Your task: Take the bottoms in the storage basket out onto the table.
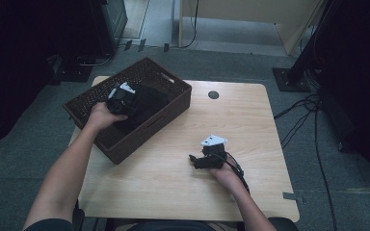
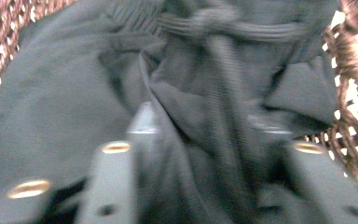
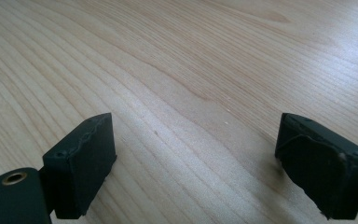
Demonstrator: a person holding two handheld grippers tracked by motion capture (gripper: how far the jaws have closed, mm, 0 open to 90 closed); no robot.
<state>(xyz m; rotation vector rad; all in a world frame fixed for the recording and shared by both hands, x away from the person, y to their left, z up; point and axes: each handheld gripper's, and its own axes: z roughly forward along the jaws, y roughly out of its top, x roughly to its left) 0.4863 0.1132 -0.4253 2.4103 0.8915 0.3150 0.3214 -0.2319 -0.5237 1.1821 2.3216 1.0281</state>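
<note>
— What have you got, biggest thing first?

— The bench (image 1: pixel 250 125): pale wood, mostly bare. A dark woven basket (image 1: pixel 173 84) sits on its far left corner, turned at an angle, one corner overhanging the left edge. Inside lies a dark garment (image 1: pixel 149 103), bunched toward the middle.

— And your left gripper?

— My left gripper (image 1: pixel 120 98) is down inside the basket, on the cloth. In the left gripper view the garment (image 2: pixel 74 102) fills the space between the jaws, folds and a ribbed band running through, but it's blurred; I cannot tell whether they've closed on it. I judge I'm there to lift it out.

— The right?

— My right gripper (image 1: pixel 203 161) waits near the bench's middle, toward the near edge, jaws spread wide over bare wood, holding nothing. There's open room all round it for laying the garment down.
</note>
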